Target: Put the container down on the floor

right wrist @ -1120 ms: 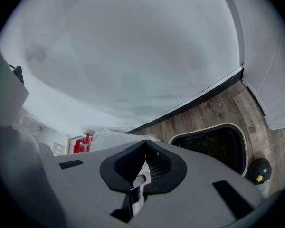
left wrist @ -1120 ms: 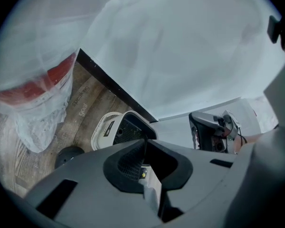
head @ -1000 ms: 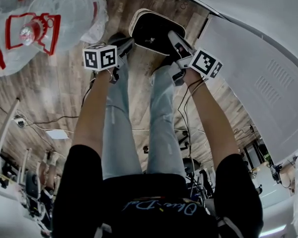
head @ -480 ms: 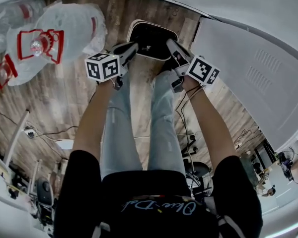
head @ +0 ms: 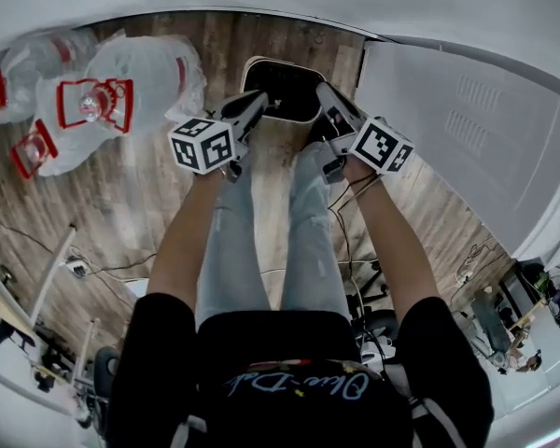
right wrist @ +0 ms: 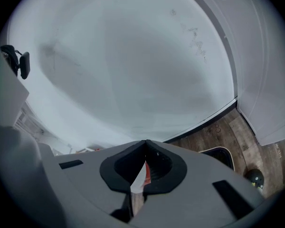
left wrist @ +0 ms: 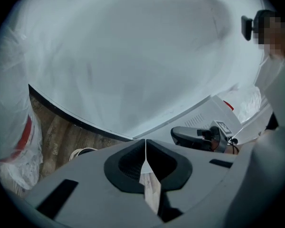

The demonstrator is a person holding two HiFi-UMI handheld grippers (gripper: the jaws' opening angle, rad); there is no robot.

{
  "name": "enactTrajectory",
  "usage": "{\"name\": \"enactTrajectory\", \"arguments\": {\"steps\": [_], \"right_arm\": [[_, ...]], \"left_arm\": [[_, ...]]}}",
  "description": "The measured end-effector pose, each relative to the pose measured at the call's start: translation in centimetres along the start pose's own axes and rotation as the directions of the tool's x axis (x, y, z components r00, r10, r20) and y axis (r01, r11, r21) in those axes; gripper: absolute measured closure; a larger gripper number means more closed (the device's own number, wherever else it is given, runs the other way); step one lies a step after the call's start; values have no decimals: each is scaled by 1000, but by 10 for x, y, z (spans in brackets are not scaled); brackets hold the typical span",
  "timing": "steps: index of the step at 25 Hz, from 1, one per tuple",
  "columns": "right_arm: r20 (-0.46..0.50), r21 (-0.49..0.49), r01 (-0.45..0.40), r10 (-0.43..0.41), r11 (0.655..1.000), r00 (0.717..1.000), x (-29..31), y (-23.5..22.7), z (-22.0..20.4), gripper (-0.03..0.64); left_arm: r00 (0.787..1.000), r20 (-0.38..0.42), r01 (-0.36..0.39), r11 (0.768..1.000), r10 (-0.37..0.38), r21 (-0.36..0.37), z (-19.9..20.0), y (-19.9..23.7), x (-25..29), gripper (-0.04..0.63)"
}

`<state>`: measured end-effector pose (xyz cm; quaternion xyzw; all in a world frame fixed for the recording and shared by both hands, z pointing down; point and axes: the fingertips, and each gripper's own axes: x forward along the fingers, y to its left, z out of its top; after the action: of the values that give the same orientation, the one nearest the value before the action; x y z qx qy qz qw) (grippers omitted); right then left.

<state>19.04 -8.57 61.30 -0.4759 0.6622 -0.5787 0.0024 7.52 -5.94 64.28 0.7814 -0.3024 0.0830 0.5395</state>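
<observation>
The left claw [head: 249, 110] is shut tight with nothing in it. The right claw [head: 332, 106] is shut and empty too. The black container [head: 282, 87] sits on the wood floor [head: 131, 189], just past both claw tips. Big clear bottles [head: 135, 77] lie far left.

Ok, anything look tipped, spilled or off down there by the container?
Nothing stands out. The container sits flat on the wooden floor, open side up, with no spill around it. The left gripper and right gripper are near its rim, fingers closed on nothing. The plastic-wrapped jugs lie off to the left.
</observation>
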Motion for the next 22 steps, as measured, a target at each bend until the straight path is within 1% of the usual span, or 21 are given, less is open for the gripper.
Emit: {"name": "enactTrajectory", "arguments": {"steps": [4, 7, 9, 11, 16, 20, 22], "right_arm": [[58, -5, 0, 0, 1000, 998, -16, 13, 18, 617], [101, 22, -36, 33, 999, 994, -27, 27, 26, 617], [125, 41, -43, 37, 998, 991, -35, 35, 29, 617], [142, 48, -41, 34, 998, 989, -44, 42, 32, 617], [158, 52, -79, 70, 995, 985, -66, 66, 40, 617], [181, 20, -87, 82, 996, 980, -87, 83, 55, 617], [210, 15, -94, 89, 995, 974, -98, 90, 65, 617]], "left_arm": [[1000, 14, 6, 998, -7, 62, 17, -26, -8, 588], [998, 69, 5, 999, -9, 52, 33, -43, -18, 588], [994, 113, 4, 999, -9, 44, 46, -53, -24, 588], [990, 142, 6, 999, -13, 49, 55, -65, -29, 588], [986, 168, -25, 992, 4, 123, 75, -93, -41, 588], [982, 189, -43, 990, 16, 138, 88, -111, -54, 588], [980, 200, -43, 988, 12, 150, 96, -122, -61, 587]]}}
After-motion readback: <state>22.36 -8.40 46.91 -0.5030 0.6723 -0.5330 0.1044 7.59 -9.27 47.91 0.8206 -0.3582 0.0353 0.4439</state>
